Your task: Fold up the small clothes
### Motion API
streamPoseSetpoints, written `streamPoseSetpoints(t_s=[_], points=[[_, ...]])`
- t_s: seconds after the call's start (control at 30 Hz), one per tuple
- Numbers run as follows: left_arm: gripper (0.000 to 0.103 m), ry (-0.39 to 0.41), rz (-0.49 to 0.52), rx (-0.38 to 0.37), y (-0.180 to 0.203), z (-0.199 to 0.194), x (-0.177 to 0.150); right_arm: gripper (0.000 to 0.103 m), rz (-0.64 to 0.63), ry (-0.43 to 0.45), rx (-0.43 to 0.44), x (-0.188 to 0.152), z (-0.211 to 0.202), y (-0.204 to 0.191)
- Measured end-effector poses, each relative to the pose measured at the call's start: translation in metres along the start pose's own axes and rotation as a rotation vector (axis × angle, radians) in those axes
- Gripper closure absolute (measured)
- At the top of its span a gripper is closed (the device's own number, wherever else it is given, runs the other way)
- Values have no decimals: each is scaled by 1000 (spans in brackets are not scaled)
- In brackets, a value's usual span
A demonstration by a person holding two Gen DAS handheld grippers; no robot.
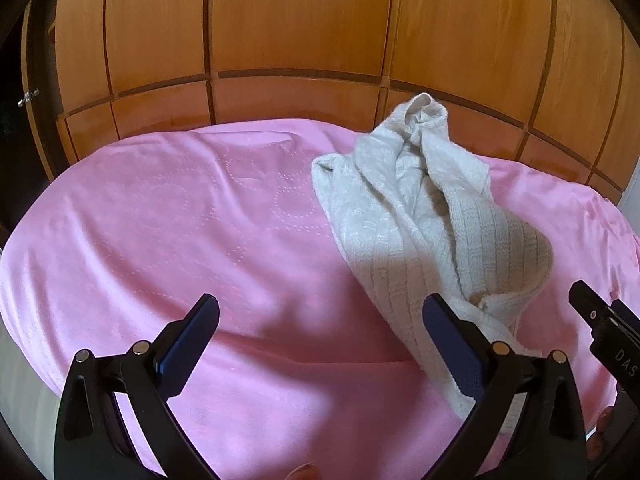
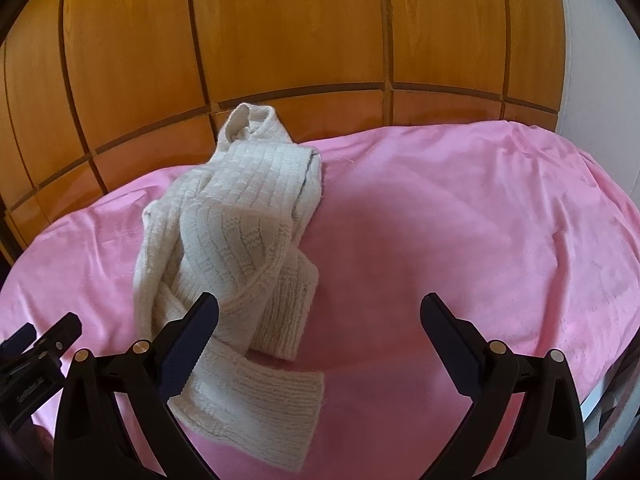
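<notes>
A cream knitted garment [image 1: 424,216] lies crumpled in a long heap on the pink blanket [image 1: 168,232]. In the left wrist view it is right of centre, and its near end runs behind my right finger. My left gripper [image 1: 320,316] is open and empty, above the blanket just left of the garment. In the right wrist view the garment [image 2: 240,248] lies left of centre, its near end passing under my left finger. My right gripper [image 2: 320,316] is open and empty, above the blanket [image 2: 460,220] just right of the garment.
A wooden panelled wardrobe [image 1: 300,20] stands behind the bed. The right gripper's body shows at the right edge of the left wrist view [image 1: 604,328]; the left gripper's body shows at the left edge of the right wrist view [image 2: 36,344]. A white wall [image 2: 592,60] is at far right.
</notes>
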State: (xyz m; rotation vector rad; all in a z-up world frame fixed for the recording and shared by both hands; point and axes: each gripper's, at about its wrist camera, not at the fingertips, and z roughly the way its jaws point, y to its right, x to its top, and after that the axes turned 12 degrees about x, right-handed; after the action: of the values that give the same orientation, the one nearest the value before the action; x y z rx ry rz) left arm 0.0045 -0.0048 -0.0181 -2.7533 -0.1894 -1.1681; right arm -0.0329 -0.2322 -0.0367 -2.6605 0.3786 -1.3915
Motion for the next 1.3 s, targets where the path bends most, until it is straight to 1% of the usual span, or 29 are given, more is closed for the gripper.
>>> streamPoseSetpoints(t_s=[0.3, 0.63, 0.83, 0.93, 0.97, 1.03, 1.07, 1.1, 1.13, 1.17, 1.23, 1.27, 1.3], points=[[2, -30, -21, -15, -4, 8, 3, 3, -5, -9, 11, 2, 4, 0], [2, -33, -20, -12, -3, 9, 4, 3, 2, -9, 50, 4, 5, 0], [2, -57, -9, -22, -2, 14, 1, 3, 5, -10, 61, 3, 5, 4], [2, -71, 2, -47, -2, 17, 0, 13, 20, -26, 86, 4, 7, 8], [2, -72, 8, -52, -2, 17, 0, 19, 24, -33, 90, 4, 9, 8], [2, -67, 23, -89, -3, 15, 0, 22, 51, -56, 125, 3, 15, 11], [2, -64, 27, -95, -3, 15, -1, 26, 70, -71, 154, 3, 19, 13], [2, -68, 26, -115, -4, 15, -2, 28, 86, -88, 179, 3, 25, 13], [2, -80, 21, -146, -5, 16, -3, 28, 92, -101, 185, 2, 31, 14], [4, -99, 12, -169, -5, 18, -6, 28, 100, -111, 189, 2, 37, 14], [14, -146, 13, -240, -2, 24, -10, 34, 125, -138, 227, 3, 53, 15], [26, -168, 25, -272, 2, 26, -11, 38, 124, -150, 229, 5, 61, 13], [38, -187, 42, -290, 8, 29, -13, 47, 132, -172, 232, 6, 71, 11]])
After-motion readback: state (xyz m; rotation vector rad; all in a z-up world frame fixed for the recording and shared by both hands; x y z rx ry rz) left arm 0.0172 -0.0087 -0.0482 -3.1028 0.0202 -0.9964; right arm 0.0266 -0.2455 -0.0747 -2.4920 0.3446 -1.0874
